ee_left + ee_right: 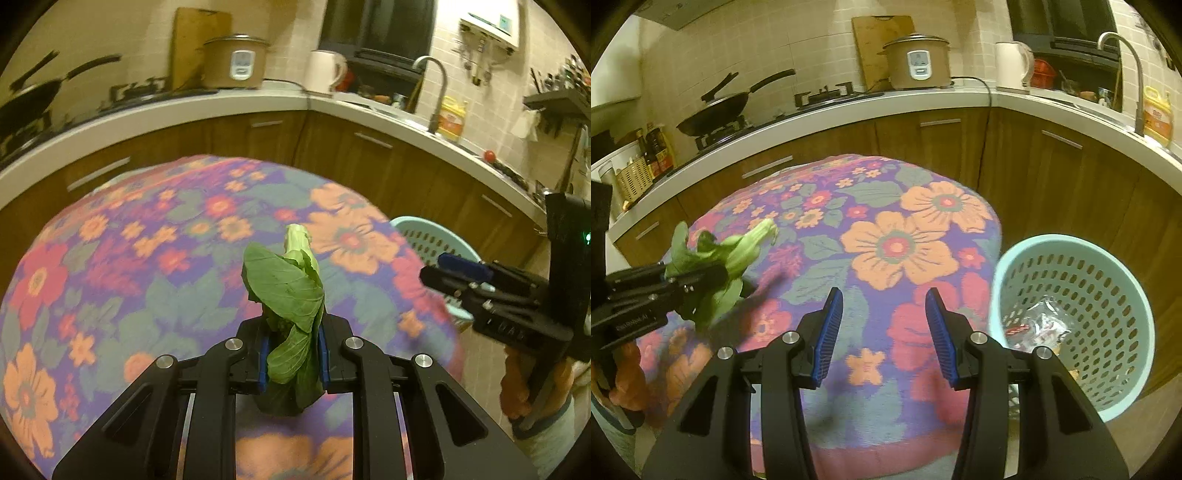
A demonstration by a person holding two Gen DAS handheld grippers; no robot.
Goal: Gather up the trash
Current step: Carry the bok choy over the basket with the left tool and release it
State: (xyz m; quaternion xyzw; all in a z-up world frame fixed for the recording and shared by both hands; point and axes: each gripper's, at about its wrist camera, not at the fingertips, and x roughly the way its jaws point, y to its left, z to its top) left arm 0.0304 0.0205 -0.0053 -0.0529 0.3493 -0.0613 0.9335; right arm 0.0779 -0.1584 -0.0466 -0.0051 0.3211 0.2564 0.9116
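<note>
The leafy green (291,295) we are collecting sits between the blue pads of our left tool (291,354), which is clenched on it low down, where the leaf blades bunch together. The pale stalk end (297,236) stands up and away from us, and a fold of leaf hangs below the pads. In the right wrist view the same green (738,254) is off the tabletop (894,243), clear of the flowered cloth, held at the left of the scene.

We judge it light, soft and limp. The blades will crush and slide under pressure, and a single leaf could tear free and drop, so a hold on leaf alone is the weaker one. The stalk is thicker and stiffer; taking it there, or across the bunched middle as we do, should carry the whole piece. It may be damp, hence a little slippery, though we cannot tell that from here.

Our right tool (884,332) is released, its pads standing apart with nothing between them, hovering over the cloth. Just beside the tabletop, on the right, stands the pale blue perforated bin (1123,295), with crumpled wrappers (1041,325) already at its bottom. That is where we expect the green to go.
</note>
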